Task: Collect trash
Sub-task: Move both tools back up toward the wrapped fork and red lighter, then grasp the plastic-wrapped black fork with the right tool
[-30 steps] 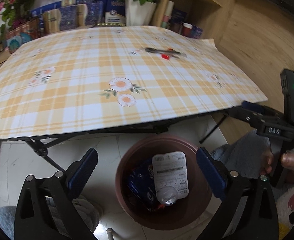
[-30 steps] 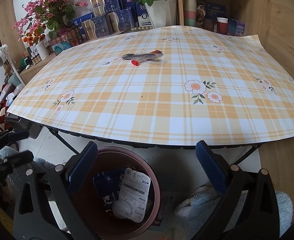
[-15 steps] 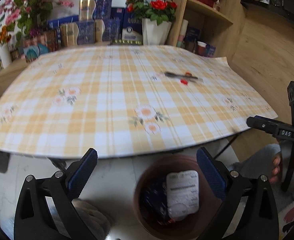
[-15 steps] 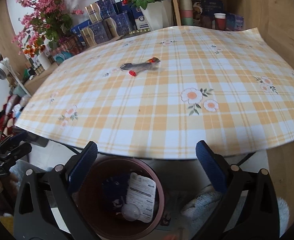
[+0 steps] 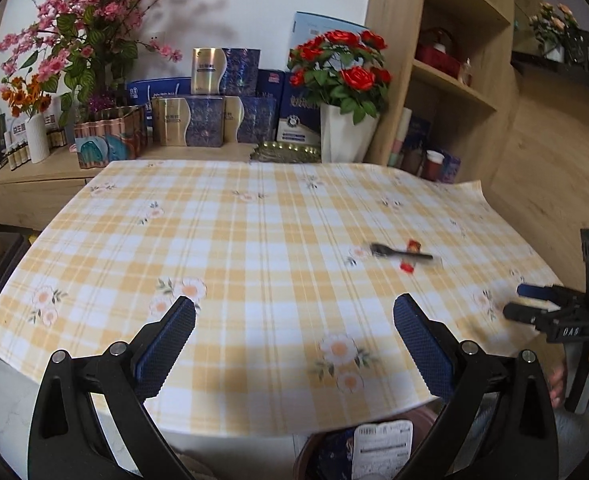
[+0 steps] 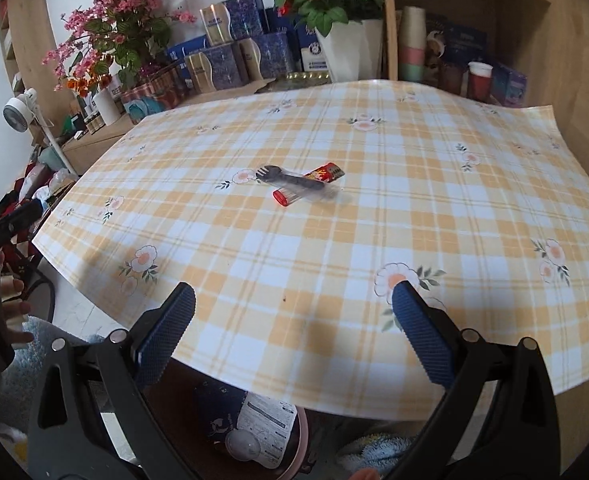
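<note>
A black plastic fork in a clear wrapper (image 6: 290, 179) lies across a red snack wrapper (image 6: 323, 173) on the yellow plaid tablecloth (image 6: 374, 208); both show in the left wrist view, the fork (image 5: 400, 253) and the wrapper (image 5: 411, 257). A brown bin (image 6: 300, 440) stands under the table's near edge with a white packet (image 6: 268, 424) and blue trash in it; the bin also shows in the left wrist view (image 5: 306, 456). My left gripper (image 5: 294, 344) is open and empty above the table's near edge. My right gripper (image 6: 293, 330) is open and empty, also seen in the left wrist view (image 5: 534, 304).
Flower vases (image 5: 344, 136), blue and gold boxes (image 5: 210, 120) and a tin stand on a cabinet behind the table. A wooden shelf unit (image 5: 446, 80) with cups stands at the back right. A small white fan (image 6: 20, 106) is at the far left.
Both grippers have risen from over the bin to the height of the table top and tilted up. The bin has dropped to the bottom edge of both views.
</note>
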`<state>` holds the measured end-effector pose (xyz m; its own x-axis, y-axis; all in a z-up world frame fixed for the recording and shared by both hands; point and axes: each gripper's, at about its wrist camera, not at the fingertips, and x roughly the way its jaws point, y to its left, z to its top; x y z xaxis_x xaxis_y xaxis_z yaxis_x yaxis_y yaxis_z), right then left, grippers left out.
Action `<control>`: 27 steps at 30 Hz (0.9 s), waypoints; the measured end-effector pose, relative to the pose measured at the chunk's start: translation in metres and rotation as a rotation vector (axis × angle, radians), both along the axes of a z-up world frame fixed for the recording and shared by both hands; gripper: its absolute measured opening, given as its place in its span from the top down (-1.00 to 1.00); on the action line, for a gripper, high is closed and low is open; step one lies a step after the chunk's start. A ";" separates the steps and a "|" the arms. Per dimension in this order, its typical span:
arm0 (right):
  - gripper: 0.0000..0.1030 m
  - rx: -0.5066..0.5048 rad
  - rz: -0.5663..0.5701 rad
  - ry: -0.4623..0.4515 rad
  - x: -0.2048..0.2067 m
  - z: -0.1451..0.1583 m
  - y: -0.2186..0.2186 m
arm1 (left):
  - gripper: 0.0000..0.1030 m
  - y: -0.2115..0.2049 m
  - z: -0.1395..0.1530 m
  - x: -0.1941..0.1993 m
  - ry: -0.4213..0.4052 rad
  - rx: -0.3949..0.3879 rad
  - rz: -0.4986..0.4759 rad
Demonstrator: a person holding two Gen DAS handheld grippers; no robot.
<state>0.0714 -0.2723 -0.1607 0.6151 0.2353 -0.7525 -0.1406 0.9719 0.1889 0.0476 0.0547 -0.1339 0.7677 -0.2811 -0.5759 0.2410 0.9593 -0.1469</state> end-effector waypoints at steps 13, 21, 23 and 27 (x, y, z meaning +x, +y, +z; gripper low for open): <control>-0.89 -0.151 0.035 0.033 0.058 -0.015 0.006 | -0.88 -0.009 -0.008 0.049 0.017 0.032 -0.051; -0.87 -0.195 0.098 0.014 0.116 -0.023 0.014 | -0.88 -0.012 -0.022 0.077 0.069 0.049 -0.062; -0.78 -0.203 0.136 0.004 0.131 -0.025 0.023 | -0.88 -0.010 -0.025 0.083 0.087 0.044 -0.055; -0.33 -0.187 0.198 0.027 0.158 -0.030 0.037 | -0.88 -0.008 -0.031 0.092 0.122 0.029 -0.045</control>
<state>0.2295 -0.2351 -0.1905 0.5503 0.2042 -0.8096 -0.3289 0.9442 0.0145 0.1392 0.0471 -0.1654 0.6781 -0.2959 -0.6727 0.2662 0.9521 -0.1505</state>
